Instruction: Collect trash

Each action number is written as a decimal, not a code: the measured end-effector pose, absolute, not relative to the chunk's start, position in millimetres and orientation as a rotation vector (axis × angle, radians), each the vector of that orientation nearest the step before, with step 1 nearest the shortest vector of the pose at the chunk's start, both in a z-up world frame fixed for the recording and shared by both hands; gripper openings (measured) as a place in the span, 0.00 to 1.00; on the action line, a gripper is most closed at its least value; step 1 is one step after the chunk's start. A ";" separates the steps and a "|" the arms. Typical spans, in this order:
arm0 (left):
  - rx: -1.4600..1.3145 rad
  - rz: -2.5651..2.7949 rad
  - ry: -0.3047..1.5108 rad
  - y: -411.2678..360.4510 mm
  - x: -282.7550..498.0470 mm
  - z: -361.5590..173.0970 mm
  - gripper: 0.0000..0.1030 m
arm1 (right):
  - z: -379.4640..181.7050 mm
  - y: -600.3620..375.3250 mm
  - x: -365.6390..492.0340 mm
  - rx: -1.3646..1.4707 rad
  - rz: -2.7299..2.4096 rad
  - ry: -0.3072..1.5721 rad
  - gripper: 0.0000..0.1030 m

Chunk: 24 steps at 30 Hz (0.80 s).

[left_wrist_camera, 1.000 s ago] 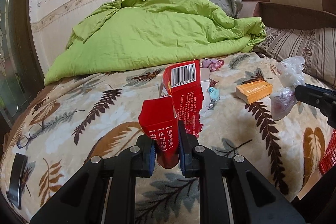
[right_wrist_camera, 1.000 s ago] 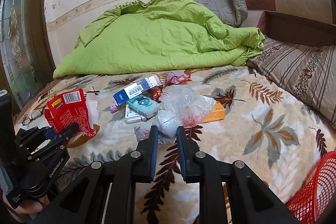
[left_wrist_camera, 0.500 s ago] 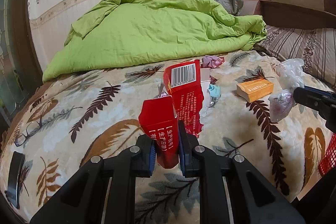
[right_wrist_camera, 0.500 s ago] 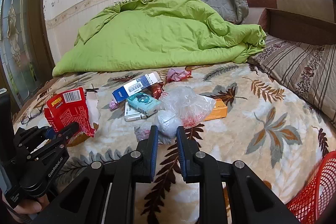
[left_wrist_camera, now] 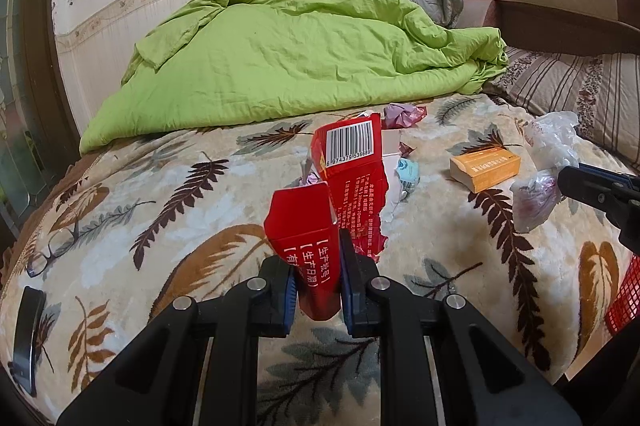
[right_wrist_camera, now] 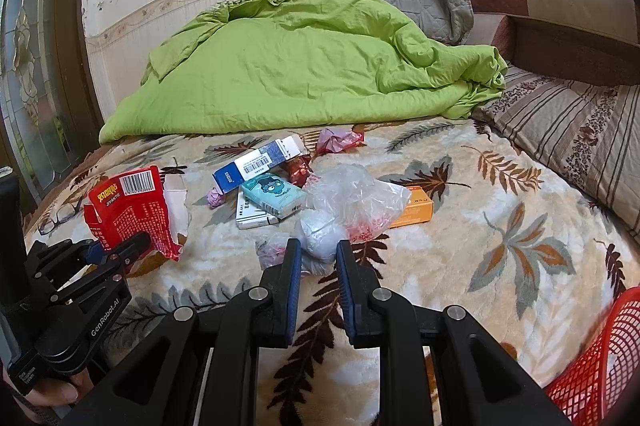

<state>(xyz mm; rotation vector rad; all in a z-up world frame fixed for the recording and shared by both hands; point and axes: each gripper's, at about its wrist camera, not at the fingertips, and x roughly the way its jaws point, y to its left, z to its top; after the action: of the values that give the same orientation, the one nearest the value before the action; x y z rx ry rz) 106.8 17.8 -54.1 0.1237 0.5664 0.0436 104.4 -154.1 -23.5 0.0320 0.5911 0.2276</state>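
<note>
Bedspread (right_wrist_camera: 500, 226) bare at 3 o'clock of litter cluster: open passage toward red basket (right_wrist_camera: 592, 362) at 5 o'clock. Basket rim just off bed edge.
Cluster blocks centre: blue-white box (right_wrist_camera: 256, 164), teal packet (right_wrist_camera: 276, 194), white box (right_wrist_camera: 252, 218), orange box (right_wrist_camera: 416, 212), 2 foil wrappers, all touching or near.
Green quilt (right_wrist_camera: 312, 66) walls off 12 o'clock.
Striped pillow (right_wrist_camera: 576, 142) bars 2 o'clock.
Left view: bare bedspread 9 to 11 o'clock; glasses (left_wrist_camera: 52, 250) and dark phone (left_wrist_camera: 26, 338) at 8 o'clock edge.
</note>
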 end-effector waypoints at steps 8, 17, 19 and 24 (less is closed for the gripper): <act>0.122 0.043 0.568 18.2 107.2 -53.8 0.17 | -23.3 -154.4 104.7 0.032 0.229 0.592 0.18; 0.120 0.042 0.571 18.8 107.8 -54.7 0.17 | -22.5 -154.1 105.0 0.032 0.228 0.593 0.18; 0.120 0.042 0.570 18.7 107.9 -54.1 0.17 | -23.7 -153.7 105.0 0.032 0.228 0.594 0.18; 0.120 0.042 0.570 18.6 108.1 -54.4 0.17 | -23.4 -153.8 105.1 0.032 0.228 0.594 0.18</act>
<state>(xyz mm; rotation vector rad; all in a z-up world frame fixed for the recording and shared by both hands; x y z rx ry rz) 108.1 18.6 -54.4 0.1197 0.5701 0.0420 105.1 -153.8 -23.4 0.0321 0.5936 0.2278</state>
